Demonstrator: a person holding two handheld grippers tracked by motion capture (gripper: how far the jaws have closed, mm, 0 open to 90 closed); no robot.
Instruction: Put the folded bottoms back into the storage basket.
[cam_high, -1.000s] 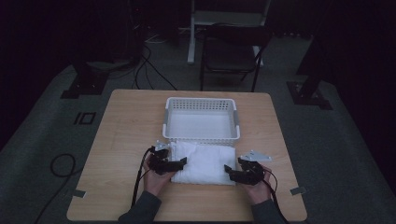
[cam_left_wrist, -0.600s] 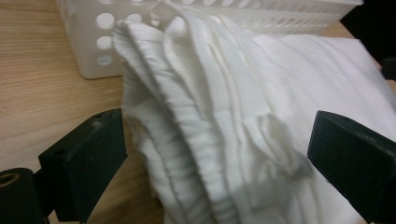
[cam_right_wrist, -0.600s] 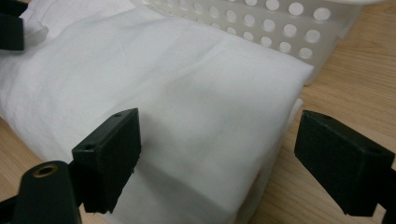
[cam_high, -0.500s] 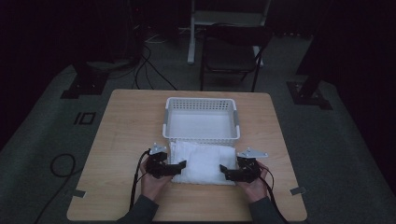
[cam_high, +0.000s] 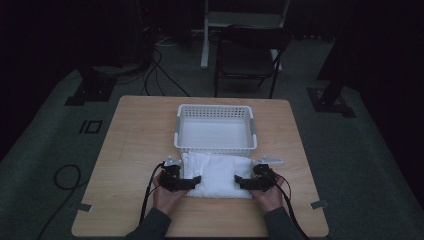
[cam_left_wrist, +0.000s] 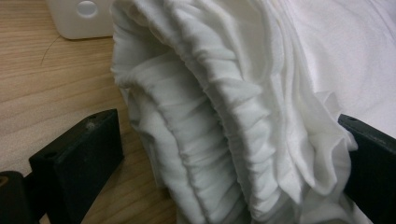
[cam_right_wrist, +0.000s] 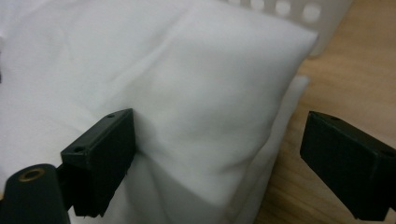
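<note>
While wide open at each end of the soft white folded cloth (cam_high: 216, 174), ready to pinch and lift it toward the white plastic basket (cam_high: 216, 146) just behind: left gripper (cam_high: 192, 182), right gripper (cam_high: 242, 182).

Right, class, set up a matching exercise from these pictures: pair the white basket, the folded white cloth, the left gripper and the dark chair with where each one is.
Things:
1. white basket
2. folded white cloth
3. left gripper
4. dark chair

Places:
A. at the cloth's left edge, jaws open around it
B. on the floor beyond the table
C. on the table's far half
D. between the two grippers, in front of the basket

Pairs: 1-C, 2-D, 3-A, 4-B
</note>
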